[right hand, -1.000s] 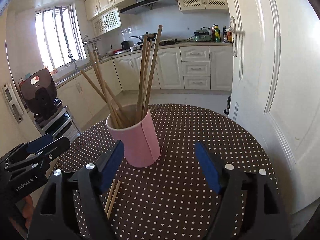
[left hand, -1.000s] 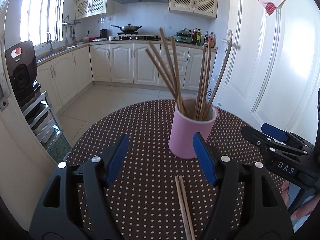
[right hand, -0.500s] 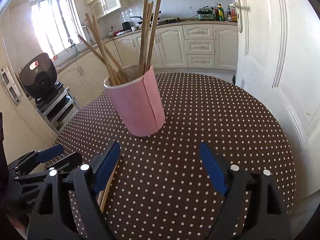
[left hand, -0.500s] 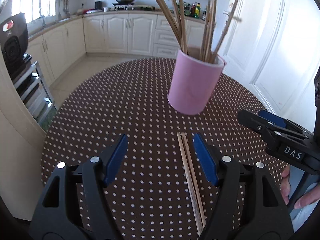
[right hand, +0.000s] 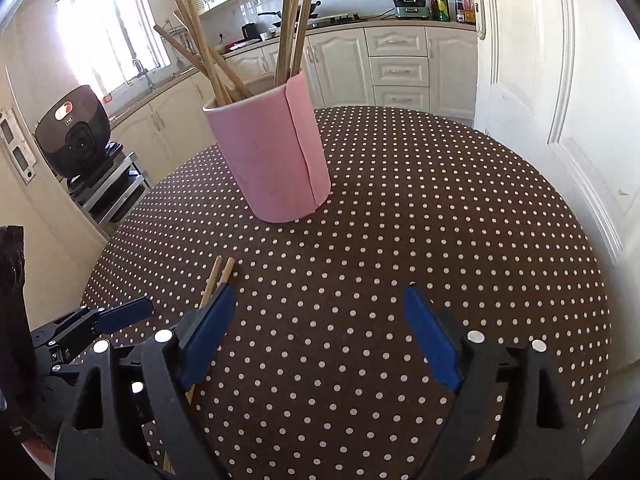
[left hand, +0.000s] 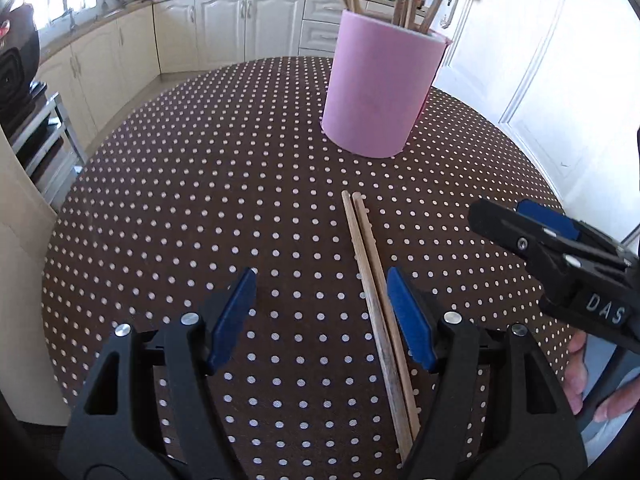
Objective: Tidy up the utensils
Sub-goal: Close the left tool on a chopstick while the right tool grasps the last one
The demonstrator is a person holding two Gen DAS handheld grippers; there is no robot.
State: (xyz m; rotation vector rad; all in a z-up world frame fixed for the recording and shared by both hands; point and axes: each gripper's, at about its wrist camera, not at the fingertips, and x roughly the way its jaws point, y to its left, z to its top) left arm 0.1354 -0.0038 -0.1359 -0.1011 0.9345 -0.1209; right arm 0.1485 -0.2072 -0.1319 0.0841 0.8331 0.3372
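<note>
Closer now: pink cup (left hand: 380, 88) full of chopsticks (right hand: 292, 20).

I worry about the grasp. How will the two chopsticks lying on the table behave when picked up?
The two chopsticks look thin, rigid wood: probably light and stiff. Being slender and side by side, they may roll or separate when pinched.

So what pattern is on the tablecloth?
Dark brown tablecloth with small white polka dots, clearest in the right wrist view.

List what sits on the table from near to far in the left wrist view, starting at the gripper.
Left gripper, fingers apart → pair of loose chopsticks lying flat on the dotted tablecloth → pink holder with chopsticks standing in it → kitchen cabinets beyond.
</note>
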